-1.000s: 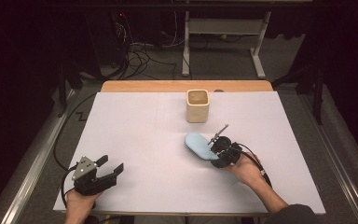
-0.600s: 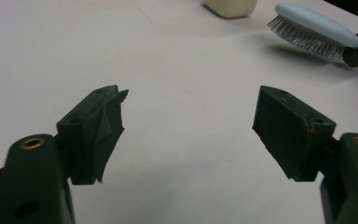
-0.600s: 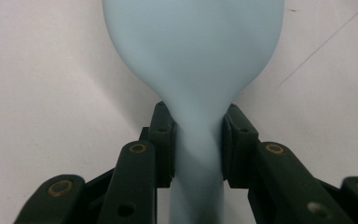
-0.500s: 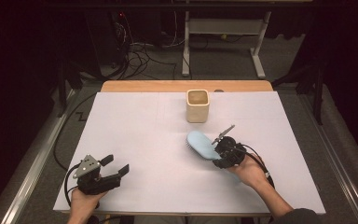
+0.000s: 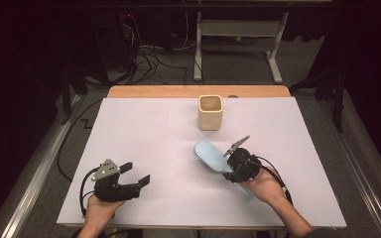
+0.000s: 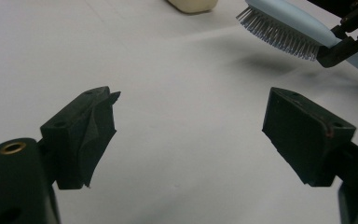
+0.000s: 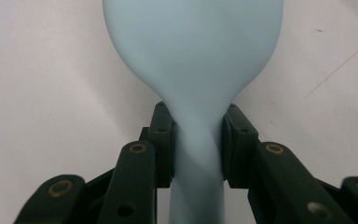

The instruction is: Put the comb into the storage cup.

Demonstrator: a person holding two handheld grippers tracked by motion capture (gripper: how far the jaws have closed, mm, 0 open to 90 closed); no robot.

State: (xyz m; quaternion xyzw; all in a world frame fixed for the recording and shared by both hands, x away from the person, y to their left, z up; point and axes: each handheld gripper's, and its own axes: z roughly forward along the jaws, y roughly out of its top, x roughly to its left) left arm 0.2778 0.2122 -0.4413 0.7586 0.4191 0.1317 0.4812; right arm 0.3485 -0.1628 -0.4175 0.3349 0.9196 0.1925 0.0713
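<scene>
Here the right tool [image 5: 232, 163] is clenched on the neck of the light blue hairbrush [image 5: 211, 154], whose head is held just above the white worktop [image 5: 158, 144], bristles facing down, a little nearer the person than the cream cup [image 5: 210, 112]. The left tool [image 5: 135, 177] sits well apart at the near left corner, its jaws having just been opening and now spread wide with nothing between them.
</scene>
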